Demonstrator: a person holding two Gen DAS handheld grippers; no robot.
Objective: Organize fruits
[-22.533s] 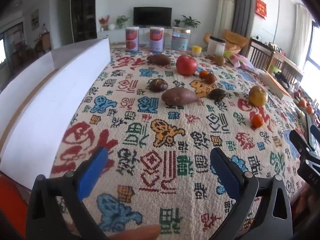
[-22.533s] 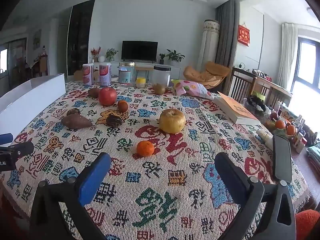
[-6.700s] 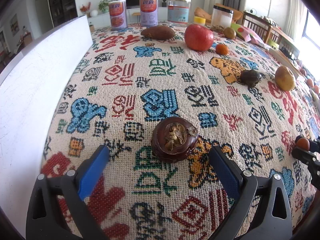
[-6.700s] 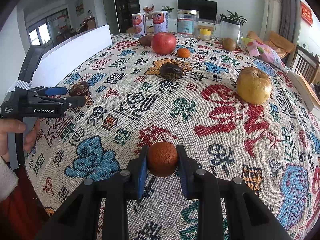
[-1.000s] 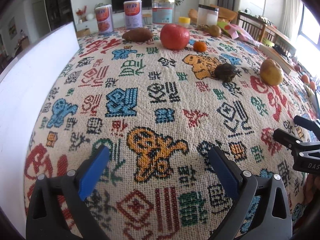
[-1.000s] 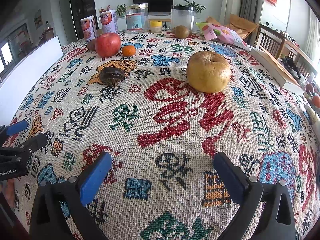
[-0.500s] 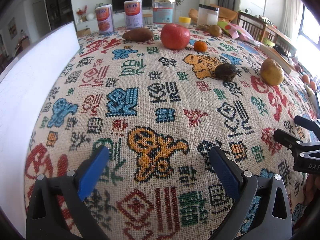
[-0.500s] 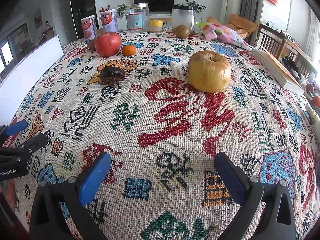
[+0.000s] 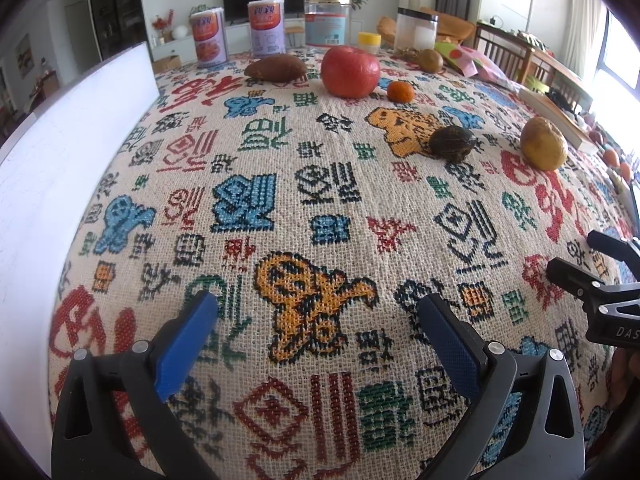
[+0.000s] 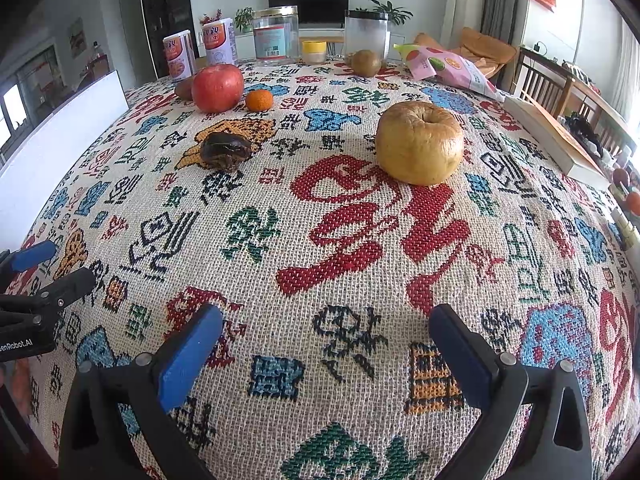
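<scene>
My left gripper (image 9: pixel 316 336) is open over bare patterned cloth near the table's front edge, with nothing between its blue pads. My right gripper (image 10: pixel 326 344) is open too and empty. Ahead of it sits a yellow apple (image 10: pixel 419 143), also (image 9: pixel 543 143). A dark brown mangosteen (image 10: pixel 225 150) (image 9: pixel 453 142) lies mid-table. Further back stand a red apple (image 9: pixel 350 71) (image 10: pixel 217 87) and a small orange (image 9: pixel 400 91) (image 10: pixel 259 100). A sweet potato (image 9: pixel 276 68) lies by the cans. A kiwi (image 10: pixel 366 63) rests at the far edge.
A white board (image 9: pixel 60 168) runs along the table's left side. Cans (image 9: pixel 209 42) and clear jars (image 10: pixel 275 38) line the far edge. A pink snack bag (image 10: pixel 448 66) and a book (image 10: pixel 548 136) lie at the right. Each gripper shows at the edge of the other's view.
Over the last second almost nothing moved. Since 6.7 s ago the left gripper has left the mangosteen it framed, and the right gripper no longer holds the small orange.
</scene>
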